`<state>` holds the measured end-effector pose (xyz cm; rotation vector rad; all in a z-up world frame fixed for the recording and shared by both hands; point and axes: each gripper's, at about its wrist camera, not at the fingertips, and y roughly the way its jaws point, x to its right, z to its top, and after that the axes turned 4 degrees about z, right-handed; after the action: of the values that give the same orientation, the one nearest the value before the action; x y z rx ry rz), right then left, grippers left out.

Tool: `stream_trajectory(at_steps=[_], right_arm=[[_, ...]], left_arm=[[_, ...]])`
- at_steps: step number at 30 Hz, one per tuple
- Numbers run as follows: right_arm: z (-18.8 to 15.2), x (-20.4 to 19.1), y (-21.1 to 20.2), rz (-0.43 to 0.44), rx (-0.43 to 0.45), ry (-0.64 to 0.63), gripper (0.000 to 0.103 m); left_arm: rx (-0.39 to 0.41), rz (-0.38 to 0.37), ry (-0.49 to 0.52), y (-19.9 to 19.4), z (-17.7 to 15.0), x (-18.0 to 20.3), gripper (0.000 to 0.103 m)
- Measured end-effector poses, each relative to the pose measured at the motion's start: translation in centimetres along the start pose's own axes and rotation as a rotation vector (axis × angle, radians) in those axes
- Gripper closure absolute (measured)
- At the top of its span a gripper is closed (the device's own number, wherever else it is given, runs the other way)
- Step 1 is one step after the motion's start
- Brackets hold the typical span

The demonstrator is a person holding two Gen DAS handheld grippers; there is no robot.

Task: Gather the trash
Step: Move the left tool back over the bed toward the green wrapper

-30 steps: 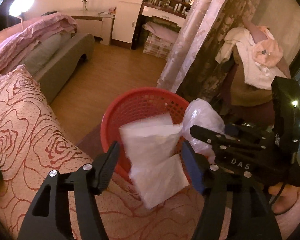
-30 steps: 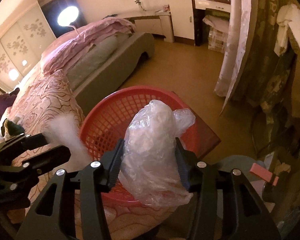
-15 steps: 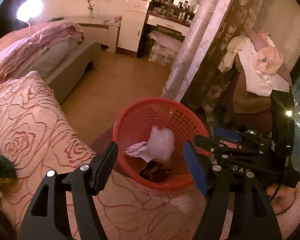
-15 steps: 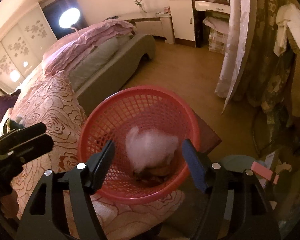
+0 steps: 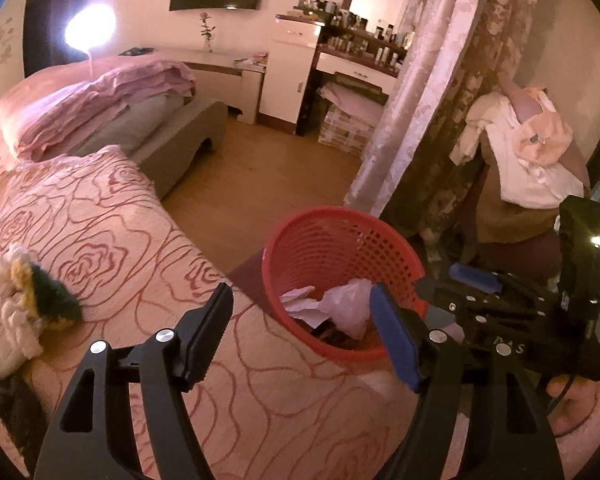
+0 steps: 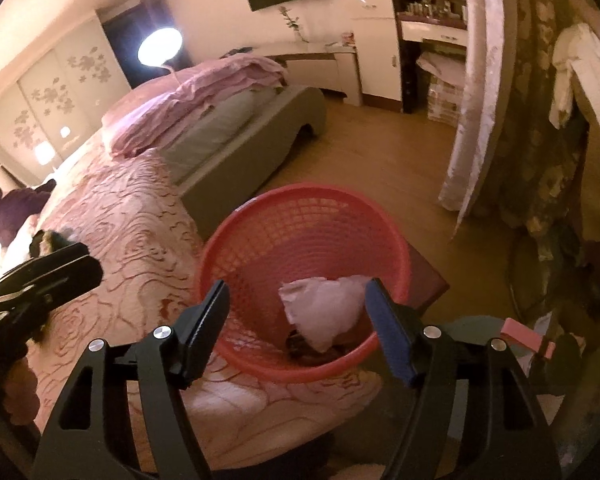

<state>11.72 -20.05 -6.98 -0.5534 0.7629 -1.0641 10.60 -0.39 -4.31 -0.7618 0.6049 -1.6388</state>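
Note:
A red mesh waste basket [image 5: 300, 236] [image 6: 300, 196] stands on the floor beside the bed. White paper [image 5: 300, 304] and a crumpled clear plastic bag [image 5: 350, 308] [image 6: 326, 312] lie inside it over some dark trash. My left gripper [image 5: 302, 324] is open and empty, above the bed edge just short of the basket. My right gripper [image 6: 296, 320] is open and empty, above the basket's near rim; it also shows in the left wrist view [image 5: 460, 280].
The bed with a pink rose-pattern cover [image 5: 100, 248] fills the left. A knitted white, yellow and green item [image 5: 28, 300] lies on it. Curtains [image 5: 432, 92] and a chair piled with clothes [image 5: 524, 160] stand right of the basket. Wooden floor [image 5: 260, 176] lies beyond.
Both grippers opened and dropped their loads: the white paper from the left and the plastic bag from the right fell into the basket. Both grippers pulled back a little.

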Motion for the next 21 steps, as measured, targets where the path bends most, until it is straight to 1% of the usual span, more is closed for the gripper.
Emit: stream_trajectory(at_steps=[6, 10, 16, 21], right_arm=[[-0.4, -2.8, -0.9, 0.036, 0.023, -0.076, 0.035], [-0.9, -4.3, -1.1, 0.056, 0.019, -0.106, 0.035], [-1.5, -6.4, -1.3, 0.089, 0.012, -0.138, 0.035], [-2.1, -7.9, -1.3, 0.113, 0.004, -0.169, 0.035]], left_arm=[[0.021, 0.022, -0.043, -1.6, -0.9, -1.1, 0.034], [0.041, 0.043, -0.073, -3.0, -1.7, -2.1, 0.033], [0.075, 0.104, -0.121, -5.6, -3.0, -4.1, 0.031], [0.108, 0.162, -0.173, -8.0, -4.0, -6.6, 0.031]])
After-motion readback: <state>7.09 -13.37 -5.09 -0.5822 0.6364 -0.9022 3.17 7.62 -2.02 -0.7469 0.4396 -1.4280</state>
